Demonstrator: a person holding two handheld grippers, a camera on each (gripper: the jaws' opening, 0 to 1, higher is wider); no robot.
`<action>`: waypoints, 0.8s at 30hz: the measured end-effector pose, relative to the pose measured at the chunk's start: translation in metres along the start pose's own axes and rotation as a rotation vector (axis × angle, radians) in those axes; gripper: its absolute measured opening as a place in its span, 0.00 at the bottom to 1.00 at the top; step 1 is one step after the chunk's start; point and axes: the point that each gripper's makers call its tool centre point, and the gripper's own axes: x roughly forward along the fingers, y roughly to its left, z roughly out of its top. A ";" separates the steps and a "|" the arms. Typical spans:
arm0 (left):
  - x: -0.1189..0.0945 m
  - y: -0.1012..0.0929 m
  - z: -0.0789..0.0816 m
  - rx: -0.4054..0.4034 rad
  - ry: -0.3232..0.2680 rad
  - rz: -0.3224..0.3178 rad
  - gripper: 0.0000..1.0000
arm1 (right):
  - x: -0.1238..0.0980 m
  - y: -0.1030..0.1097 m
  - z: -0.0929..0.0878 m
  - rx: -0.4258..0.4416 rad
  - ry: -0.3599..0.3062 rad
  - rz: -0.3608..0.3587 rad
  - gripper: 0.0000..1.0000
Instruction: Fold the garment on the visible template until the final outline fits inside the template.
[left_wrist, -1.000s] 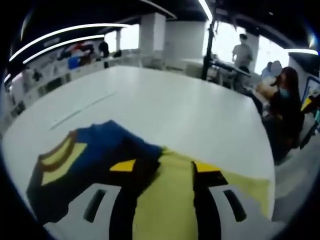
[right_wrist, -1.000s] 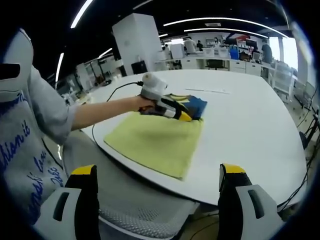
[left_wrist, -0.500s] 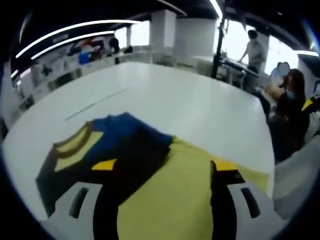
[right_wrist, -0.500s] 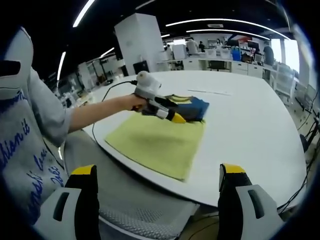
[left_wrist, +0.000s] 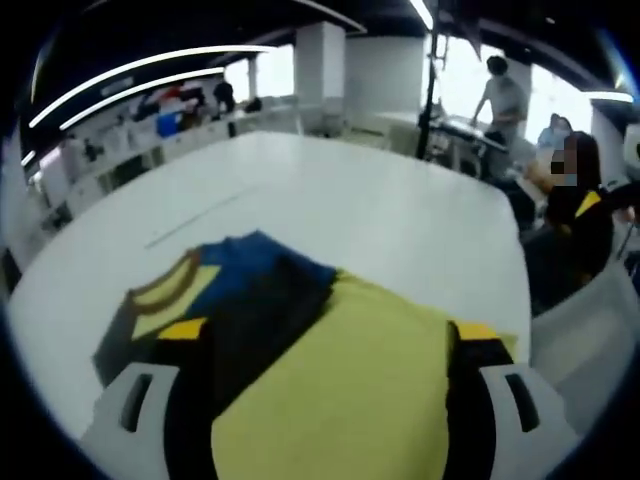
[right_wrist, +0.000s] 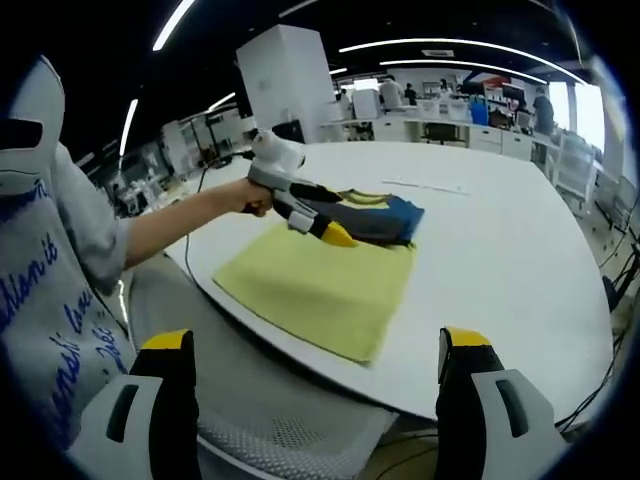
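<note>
The folded garment (left_wrist: 235, 300), dark blue with yellow and brown neck stripes, lies on the far end of the yellow template (left_wrist: 350, 400) on the white table. My left gripper (left_wrist: 330, 335) is open, its jaws wide apart above the template, with the garment just beyond its left jaw. From the right gripper view, the left gripper (right_wrist: 330, 232) hangs tilted over the seam between garment (right_wrist: 380, 215) and template (right_wrist: 320, 285), held by a person's hand. My right gripper (right_wrist: 313, 345) is open and holds nothing, off the table's near edge, well back from the template.
The round white table (right_wrist: 500, 260) stretches beyond the garment. A grey mesh chair seat (right_wrist: 290, 425) lies under my right gripper. A grey sleeve with blue lettering (right_wrist: 50, 300) sits at the left. People (left_wrist: 575, 200) sit and stand past the table's far right.
The left gripper's jaws have spread wider. It has lifted and drawn back from the garment toward the person. The right gripper has stayed put.
</note>
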 end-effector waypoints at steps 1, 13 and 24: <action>-0.002 -0.002 -0.001 -0.005 0.003 -0.007 0.97 | 0.000 -0.002 0.001 -0.002 0.000 -0.004 1.00; -0.038 0.002 0.004 -0.005 -0.006 0.015 1.00 | 0.003 -0.001 0.006 -0.018 -0.003 -0.006 1.00; -0.075 -0.001 0.003 -0.030 -0.038 0.057 1.00 | 0.009 -0.001 0.009 -0.048 0.018 -0.002 1.00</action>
